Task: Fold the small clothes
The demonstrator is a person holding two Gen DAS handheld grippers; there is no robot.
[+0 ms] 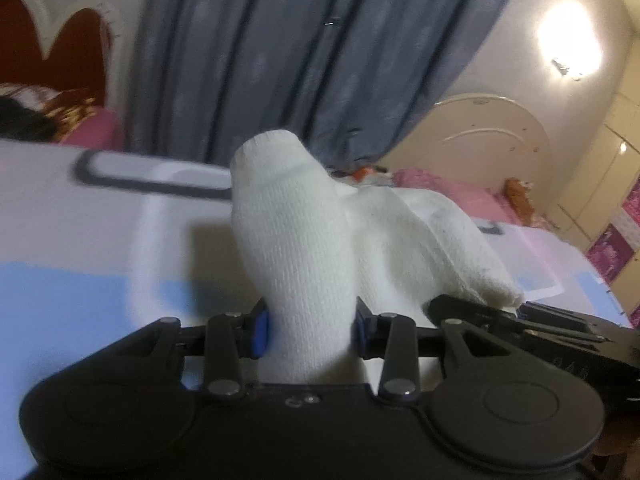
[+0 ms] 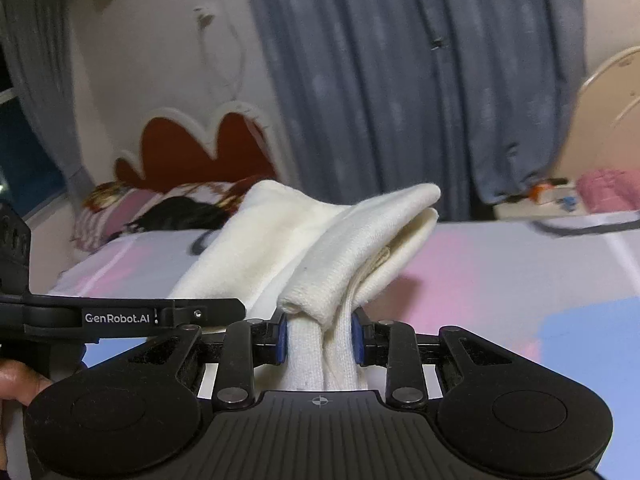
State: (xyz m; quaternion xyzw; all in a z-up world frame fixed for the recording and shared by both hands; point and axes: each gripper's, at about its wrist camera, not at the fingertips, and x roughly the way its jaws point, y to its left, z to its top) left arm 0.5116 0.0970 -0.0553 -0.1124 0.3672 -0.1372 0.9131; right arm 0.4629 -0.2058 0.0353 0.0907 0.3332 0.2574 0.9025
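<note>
1. My left gripper (image 1: pixel 308 334), black with blue pads, is clamped on one end of a white knitted sock (image 1: pixel 304 240); the pads press into the fabric on both sides, so the jaws stand only as far apart as the bunched cloth allows.
2. From that grip the rounded end of the sock rises up and forward, held clear of the bedsheet (image 1: pixel 80 248), a white sheet with pale blue and pink patches. The rest of the cloth runs off to the right in the left wrist view.
3. My right gripper (image 2: pixel 319 338), of the same black and blue make, is closed on the other end of the white knitted sock (image 2: pixel 340 236). The cloth is gathered into folds between the pads and fans out above them, its ribbed edge turned over just beyond the left pad.
4. The two grippers sit close together: the left one's black finger marked "GenRobot.AI" shows at the left of the right wrist view, just beside the sock.
5. A fingertip (image 2: pixel 16 380) of my hand shows at the left edge of the right wrist view.
6. Behind the bed hang grey-blue curtains (image 1: pixel 304 48), and a red scalloped headboard (image 2: pixel 192 148) with a white border stands by the wall.
</note>
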